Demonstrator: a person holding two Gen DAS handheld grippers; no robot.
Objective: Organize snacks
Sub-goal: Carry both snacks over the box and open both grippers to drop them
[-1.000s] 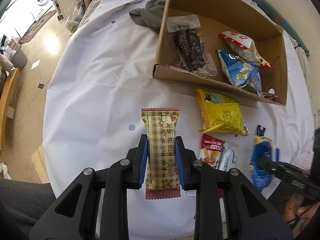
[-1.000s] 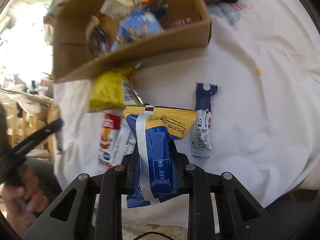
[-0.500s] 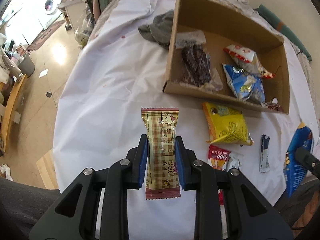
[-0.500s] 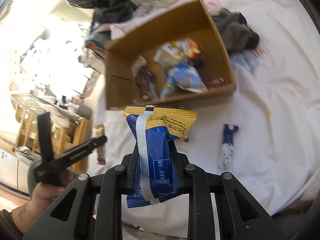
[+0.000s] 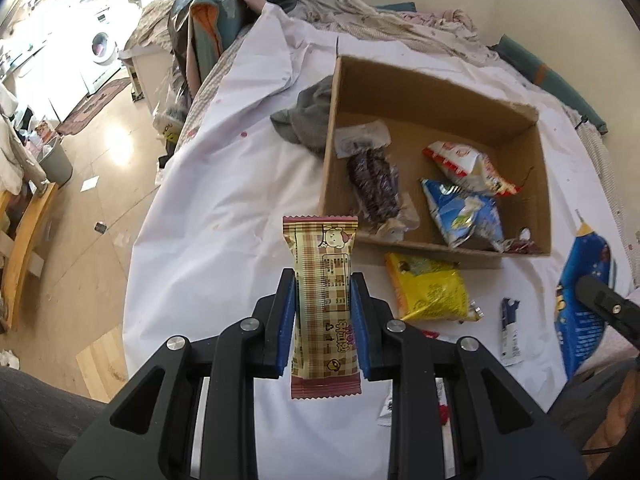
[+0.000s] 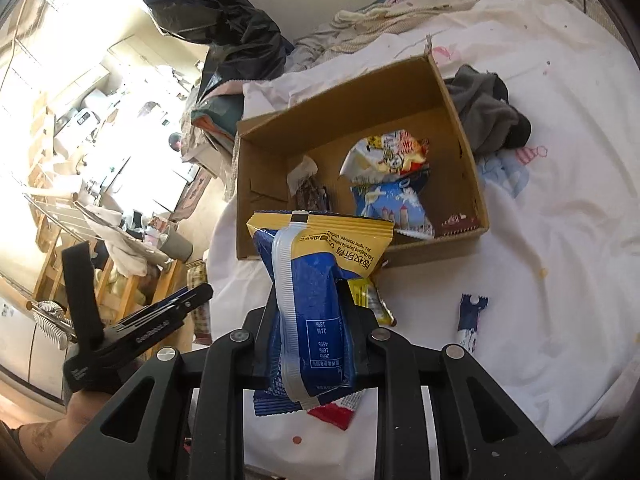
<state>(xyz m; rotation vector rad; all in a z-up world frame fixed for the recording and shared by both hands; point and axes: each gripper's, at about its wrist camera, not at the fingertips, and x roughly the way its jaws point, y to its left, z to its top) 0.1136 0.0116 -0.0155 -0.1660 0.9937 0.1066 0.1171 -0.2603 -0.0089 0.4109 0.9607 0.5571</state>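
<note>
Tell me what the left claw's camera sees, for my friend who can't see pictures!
The left claw grips a tan plaid snack bar upright above a white sheet. Beyond it, an open cardboard box already holds several snacks, and a yellow packet lies on the sheet just outside the box.

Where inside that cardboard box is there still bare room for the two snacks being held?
The cardboard box has a bare floor strip along its far wall, behind the dark snack pack and the red-and-white bag. Its near right corner is crowded by the blue bag.

White sheet (image 5: pixel 224 208) (stained) bears cardboard box (image 5: pixel 436 88), grey cloth (image 5: pixel 308 120), yellow packet (image 5: pixel 430 292).
</note>
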